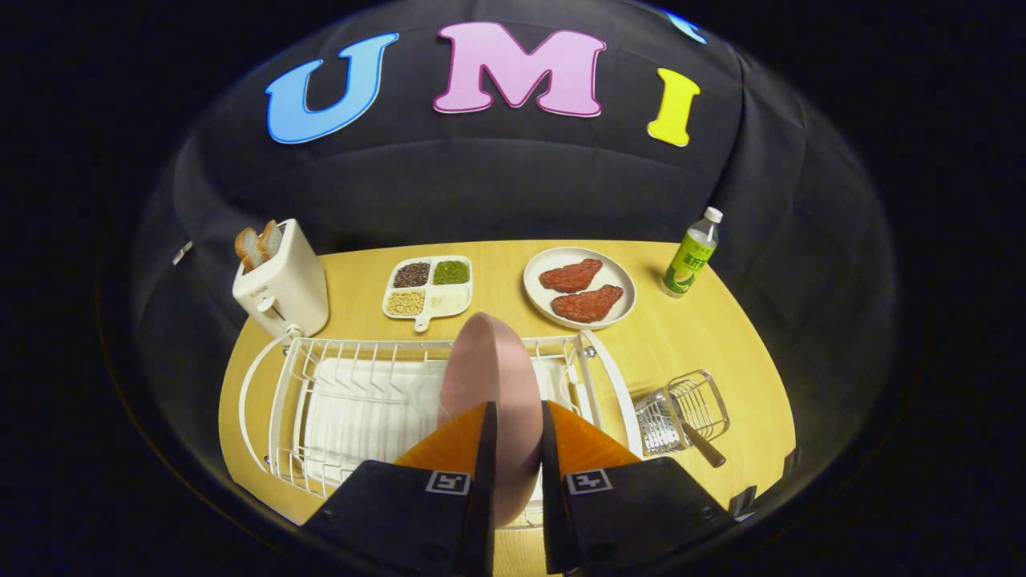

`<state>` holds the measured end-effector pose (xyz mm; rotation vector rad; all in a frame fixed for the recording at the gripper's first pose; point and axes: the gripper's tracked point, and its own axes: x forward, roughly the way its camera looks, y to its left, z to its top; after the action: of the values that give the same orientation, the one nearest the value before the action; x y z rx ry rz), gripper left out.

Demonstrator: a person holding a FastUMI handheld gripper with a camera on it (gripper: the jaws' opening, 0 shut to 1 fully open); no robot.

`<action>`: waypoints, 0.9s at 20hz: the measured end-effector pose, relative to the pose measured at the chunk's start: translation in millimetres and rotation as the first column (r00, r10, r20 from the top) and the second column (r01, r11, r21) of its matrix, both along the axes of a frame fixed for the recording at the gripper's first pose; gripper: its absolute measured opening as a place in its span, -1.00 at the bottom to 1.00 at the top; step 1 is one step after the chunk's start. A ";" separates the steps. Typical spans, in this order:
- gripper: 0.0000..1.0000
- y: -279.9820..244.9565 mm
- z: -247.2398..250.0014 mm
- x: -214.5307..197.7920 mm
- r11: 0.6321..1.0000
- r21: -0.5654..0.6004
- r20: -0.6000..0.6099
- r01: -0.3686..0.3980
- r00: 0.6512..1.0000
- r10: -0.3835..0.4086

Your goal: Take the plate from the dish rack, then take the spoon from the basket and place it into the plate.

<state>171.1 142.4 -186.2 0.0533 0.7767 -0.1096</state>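
A pink plate (490,369) stands on edge between my two fingers, over the white wire dish rack (353,401). My gripper (515,410) is shut on the plate's rim, one orange-and-black finger on each face. The plate's lower part is hidden between the fingers. Whether it still rests in the rack's slots I cannot tell. To the right of the rack lies a small wire basket (683,410) with a spoon (701,445) in it, the brown handle sticking out toward me.
Beyond the rack on the wooden table (721,353) stand a white toaster (282,280) with bread slices, a divided tray (428,287) of grains and beans, a white plate (579,287) with two meat pieces, and a green bottle (691,255) at the far right.
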 end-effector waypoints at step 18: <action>-0.64 -6.5 52.5 6.0 0.997 -0.053 0.138 -0.061 0.988 0.068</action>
<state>177.1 135.9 -133.7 -0.0107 0.6351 -0.0630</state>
